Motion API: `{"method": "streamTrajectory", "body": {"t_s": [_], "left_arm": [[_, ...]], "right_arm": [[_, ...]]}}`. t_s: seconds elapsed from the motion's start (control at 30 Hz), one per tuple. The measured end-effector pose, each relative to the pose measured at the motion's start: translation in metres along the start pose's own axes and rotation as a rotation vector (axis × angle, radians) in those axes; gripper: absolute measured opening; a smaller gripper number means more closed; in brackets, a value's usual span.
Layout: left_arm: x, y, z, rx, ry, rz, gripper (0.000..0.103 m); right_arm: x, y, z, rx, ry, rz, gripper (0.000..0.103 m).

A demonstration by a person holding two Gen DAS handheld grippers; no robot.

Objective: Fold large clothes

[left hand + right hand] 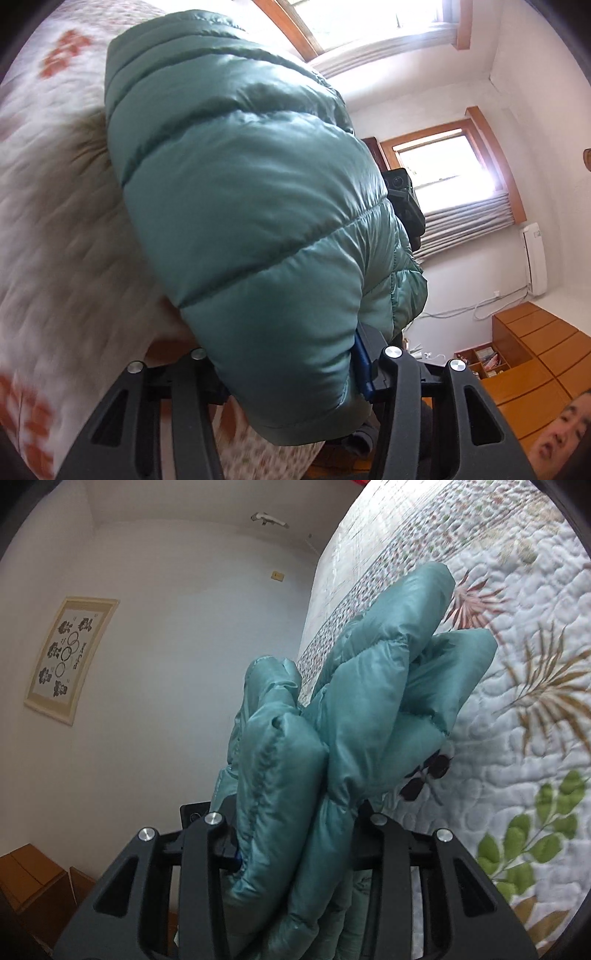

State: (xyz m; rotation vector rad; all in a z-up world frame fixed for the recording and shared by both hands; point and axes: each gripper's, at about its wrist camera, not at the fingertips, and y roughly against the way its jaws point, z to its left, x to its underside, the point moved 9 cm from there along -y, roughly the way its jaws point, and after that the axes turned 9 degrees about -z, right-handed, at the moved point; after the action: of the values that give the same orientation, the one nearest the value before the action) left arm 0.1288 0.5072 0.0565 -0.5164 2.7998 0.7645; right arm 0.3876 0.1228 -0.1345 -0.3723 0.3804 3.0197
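Observation:
A teal quilted puffer jacket (240,192) fills the left wrist view, lifted above the bed. My left gripper (291,369) is shut on a thick padded part of it; the fabric bulges between the jaws and hides the fingertips. A tan fur trim (88,147) shows behind the jacket. In the right wrist view, bunched folds of the same jacket (351,716) stick out of my right gripper (295,834), which is shut on them. The other gripper (404,206) peeks from behind the jacket in the left wrist view.
A quilted bedspread with leaf and flower prints (517,709) lies under the jacket. Wooden drawers (535,350), windows (443,170) and a person's face (565,428) are to the right in the left wrist view. A framed picture (70,657) hangs on the white wall.

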Motion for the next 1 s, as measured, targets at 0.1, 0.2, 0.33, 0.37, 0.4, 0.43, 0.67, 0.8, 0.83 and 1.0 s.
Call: {"method": "streamTrajectory", "body": {"t_s": [0.1, 0.2, 0.33, 0.37, 0.4, 0.43, 0.67, 0.8, 0.83, 1.0], "left_arm": [[0.022, 0.025, 0.019, -0.004, 0.020, -0.023, 0.050], [0.045, 0.044, 0.036, -0.004, 0.038, -0.033, 0.050], [0.064, 0.056, 0.073, 0.014, 0.109, -0.050, 0.055], [0.066, 0.056, 0.078, 0.029, 0.122, -0.055, 0.058], [0.066, 0.053, 0.081, 0.041, 0.134, -0.065, 0.062], [0.066, 0.053, 0.081, 0.050, 0.133, -0.079, 0.063], [0.048, 0.111, 0.079, -0.192, 0.027, -0.177, 0.072], [0.009, 0.148, 0.035, -0.225, -0.098, -0.257, 0.072], [0.000, 0.149, 0.021, -0.209, -0.136, -0.262, 0.072], [-0.068, 0.123, -0.026, -0.069, -0.152, -0.298, 0.077]], "right_arm": [[0.032, -0.026, 0.002, -0.008, -0.003, 0.044, 0.036], [0.059, -0.046, 0.000, -0.009, -0.014, 0.088, 0.036], [0.087, -0.062, -0.020, 0.006, -0.050, 0.129, 0.038], [0.089, -0.062, -0.025, 0.002, -0.062, 0.129, 0.041], [0.091, -0.062, -0.028, 0.002, -0.070, 0.124, 0.046], [0.092, -0.061, -0.031, 0.008, -0.068, 0.122, 0.047], [0.080, -0.023, 0.002, 0.147, 0.082, 0.040, 0.071], [0.078, 0.021, 0.055, 0.252, 0.291, -0.069, 0.066], [0.087, 0.027, 0.077, 0.252, 0.363, -0.081, 0.065], [0.159, 0.006, 0.150, 0.268, 0.702, 0.000, 0.047]]}}
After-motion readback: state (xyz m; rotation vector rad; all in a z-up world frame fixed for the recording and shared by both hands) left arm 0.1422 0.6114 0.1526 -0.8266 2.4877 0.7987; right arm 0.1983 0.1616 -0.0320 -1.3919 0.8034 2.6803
